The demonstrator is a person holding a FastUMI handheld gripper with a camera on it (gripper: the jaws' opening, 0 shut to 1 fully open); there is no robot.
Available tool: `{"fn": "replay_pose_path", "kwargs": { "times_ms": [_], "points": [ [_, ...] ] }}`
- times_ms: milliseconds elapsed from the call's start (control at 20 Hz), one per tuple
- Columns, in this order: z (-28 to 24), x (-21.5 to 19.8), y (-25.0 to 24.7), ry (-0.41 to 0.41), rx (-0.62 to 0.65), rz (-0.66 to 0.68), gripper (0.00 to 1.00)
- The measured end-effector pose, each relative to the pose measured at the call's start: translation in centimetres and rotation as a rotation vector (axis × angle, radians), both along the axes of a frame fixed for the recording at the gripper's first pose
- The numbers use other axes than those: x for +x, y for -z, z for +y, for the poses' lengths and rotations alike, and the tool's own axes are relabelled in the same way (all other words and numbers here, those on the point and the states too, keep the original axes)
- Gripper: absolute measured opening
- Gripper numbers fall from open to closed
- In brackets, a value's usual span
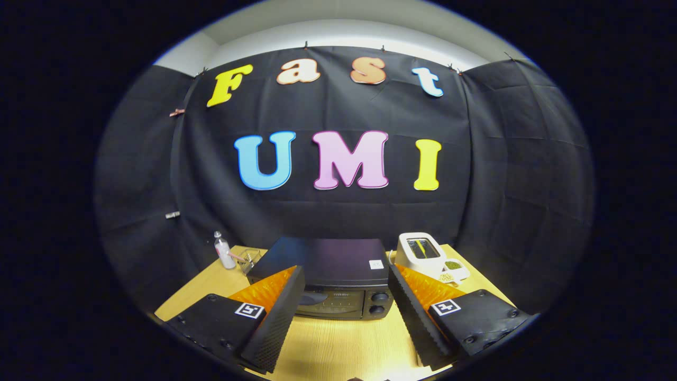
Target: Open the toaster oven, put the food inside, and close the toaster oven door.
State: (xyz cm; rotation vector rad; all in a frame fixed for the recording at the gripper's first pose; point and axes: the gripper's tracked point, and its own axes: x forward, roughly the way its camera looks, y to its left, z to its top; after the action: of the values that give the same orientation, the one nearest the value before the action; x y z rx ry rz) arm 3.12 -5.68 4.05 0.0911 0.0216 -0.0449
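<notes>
The gripper (346, 317) stands wide open above the wooden table (338, 349), its two fingers (275, 317) spread apart with nothing held or touched between them. Just ahead, seen in the gap between them, sits the black toaster oven (330, 278), its door shut and its front with two knobs facing the gripper, its long axis running side to side. Bare tabletop lies between fingers and oven; a white appliance (423, 254) stands right of the oven, a small bottle (223, 250) left
</notes>
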Motion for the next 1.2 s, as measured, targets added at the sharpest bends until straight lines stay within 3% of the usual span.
{"fn": "replay_pose_path", "kwargs": {
  "times_ms": [250,400,700,1200],
  "points": [
    [-3.6,-1.3,-1.4,0.066,-0.045,-0.047,0.98],
    [-2.3,-1.3,-1.9,0.028,-0.015,-0.057,0.98],
    [-0.3,-0.7,-4.4,-0.067,-0.105,-0.109,0.98],
    [0.7,-0.5,-4.3,-0.107,-0.067,-0.081,0.99]
  ]
}}
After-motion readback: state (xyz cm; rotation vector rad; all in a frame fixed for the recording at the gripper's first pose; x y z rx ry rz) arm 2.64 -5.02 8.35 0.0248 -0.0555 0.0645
